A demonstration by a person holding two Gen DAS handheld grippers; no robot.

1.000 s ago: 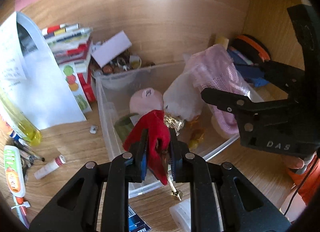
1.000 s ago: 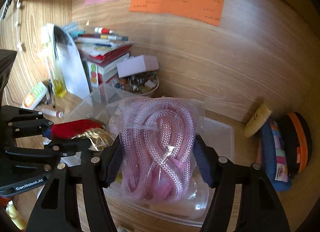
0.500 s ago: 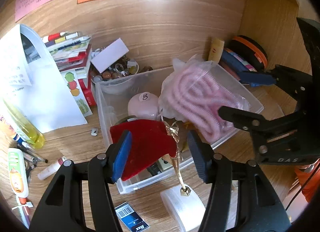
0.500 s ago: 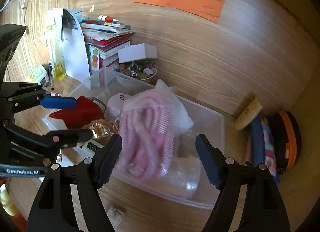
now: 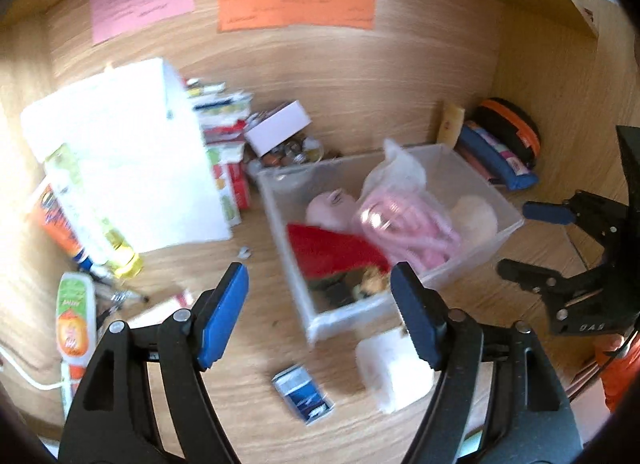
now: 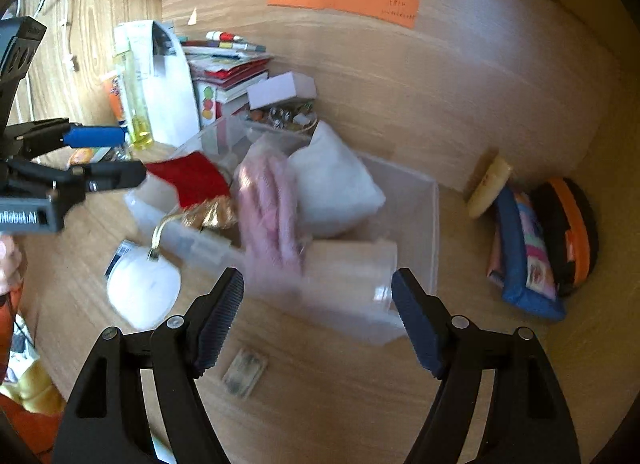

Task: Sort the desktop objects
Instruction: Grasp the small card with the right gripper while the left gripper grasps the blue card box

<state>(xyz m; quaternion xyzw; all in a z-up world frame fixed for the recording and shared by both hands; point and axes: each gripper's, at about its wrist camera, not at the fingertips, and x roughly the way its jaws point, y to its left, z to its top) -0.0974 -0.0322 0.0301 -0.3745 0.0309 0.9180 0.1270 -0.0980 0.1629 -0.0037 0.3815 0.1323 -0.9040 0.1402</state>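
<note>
Left wrist: bin (image 5: 472, 268) beyond spread tongs (image 5: 320, 312).

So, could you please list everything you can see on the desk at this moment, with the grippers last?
clear bin: 1, transparent, desk centre
red pouch: 1, red, in bin, near left end
bagged pink rope: 1, pink, in bin
sticky notes: 3, pink, green, orange, back wall
book stack: 1, mixed, left of bin
white box: 1, white, on the bowl of trinkets behind bin
yellow bottle: 1, yellow, far left
pencil case: 1, blue, right, beside orange-trimmed black case
left gripper: 1, black, blue pads, open
right gripper: 1, black, blue pads, open
</note>
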